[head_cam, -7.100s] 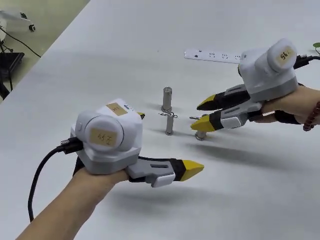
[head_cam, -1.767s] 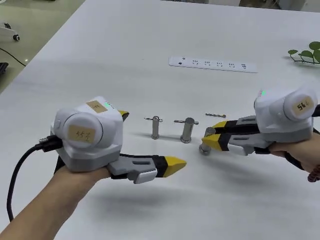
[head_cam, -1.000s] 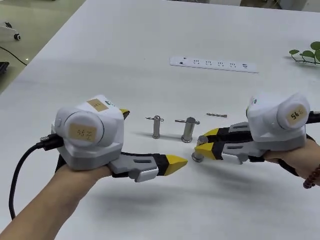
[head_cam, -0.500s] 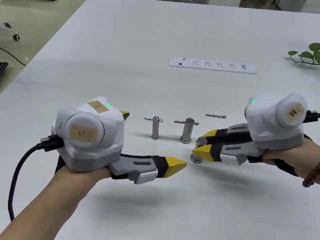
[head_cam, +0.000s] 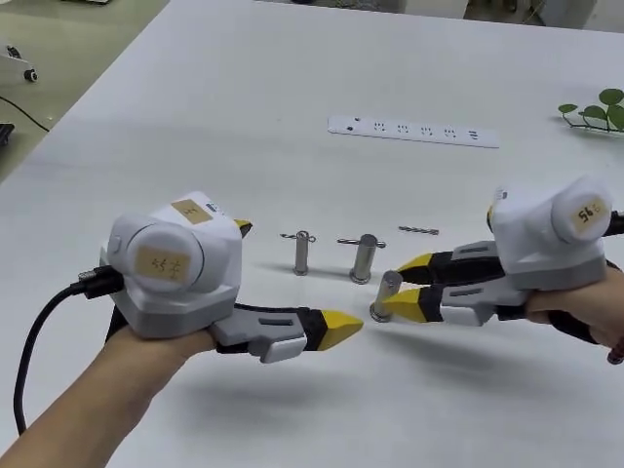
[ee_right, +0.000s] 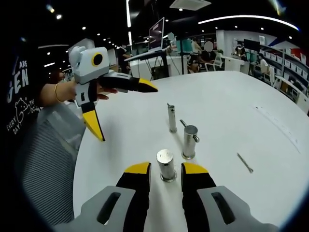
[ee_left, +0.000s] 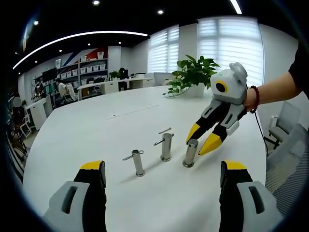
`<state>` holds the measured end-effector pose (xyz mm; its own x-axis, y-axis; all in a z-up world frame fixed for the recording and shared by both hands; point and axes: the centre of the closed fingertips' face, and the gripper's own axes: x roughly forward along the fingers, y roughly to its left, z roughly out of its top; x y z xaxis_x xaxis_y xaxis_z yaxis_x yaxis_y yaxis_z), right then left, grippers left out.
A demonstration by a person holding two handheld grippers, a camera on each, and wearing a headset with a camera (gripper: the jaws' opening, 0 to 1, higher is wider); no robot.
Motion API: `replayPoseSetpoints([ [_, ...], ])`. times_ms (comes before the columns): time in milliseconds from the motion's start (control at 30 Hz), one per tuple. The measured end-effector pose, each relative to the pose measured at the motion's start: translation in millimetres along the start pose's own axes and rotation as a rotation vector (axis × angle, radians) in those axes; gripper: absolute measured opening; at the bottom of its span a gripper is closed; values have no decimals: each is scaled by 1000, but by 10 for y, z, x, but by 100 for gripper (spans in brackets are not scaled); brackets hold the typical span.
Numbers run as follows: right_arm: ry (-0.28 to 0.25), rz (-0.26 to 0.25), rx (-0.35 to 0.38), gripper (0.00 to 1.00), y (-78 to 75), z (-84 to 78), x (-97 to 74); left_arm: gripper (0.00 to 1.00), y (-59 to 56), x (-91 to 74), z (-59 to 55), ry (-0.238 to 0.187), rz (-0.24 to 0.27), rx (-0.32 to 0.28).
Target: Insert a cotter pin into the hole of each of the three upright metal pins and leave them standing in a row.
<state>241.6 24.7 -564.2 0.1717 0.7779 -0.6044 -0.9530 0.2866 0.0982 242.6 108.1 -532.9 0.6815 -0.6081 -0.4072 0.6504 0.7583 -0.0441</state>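
one pin (ee_right: 165, 163) stands btwn right gripper (ee_right: 165, 169) tips — gaps both sides.

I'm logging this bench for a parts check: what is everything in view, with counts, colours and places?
Table: one, white, beneath everything.
Metal pins: three, silver, centre row: left pin, middle pin, third pin at the right end.
Cotter pins: three, silver; one through left pin, one through middle pin, one loose behind them.
Power strip: one, white, far side.
Plant: one, green, far right.
Cable: one, black, behind left claw.
Left claw: one, yellow-tipped, open.
Right claw: one, yellow-tipped, jaws flanking third pin; grip unclear.
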Motion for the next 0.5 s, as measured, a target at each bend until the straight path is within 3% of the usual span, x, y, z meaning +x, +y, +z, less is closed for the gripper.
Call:
replayPoseSetpoints([
  [233, 24, -21, 5, 19, -133, -17, -106, 99, 32, -7, 9, -4, 15, -3],
  [500, 68, -76, 24, 18, -426, -24, -216, 99, 43, -7, 3, -1, 27, -7],
])
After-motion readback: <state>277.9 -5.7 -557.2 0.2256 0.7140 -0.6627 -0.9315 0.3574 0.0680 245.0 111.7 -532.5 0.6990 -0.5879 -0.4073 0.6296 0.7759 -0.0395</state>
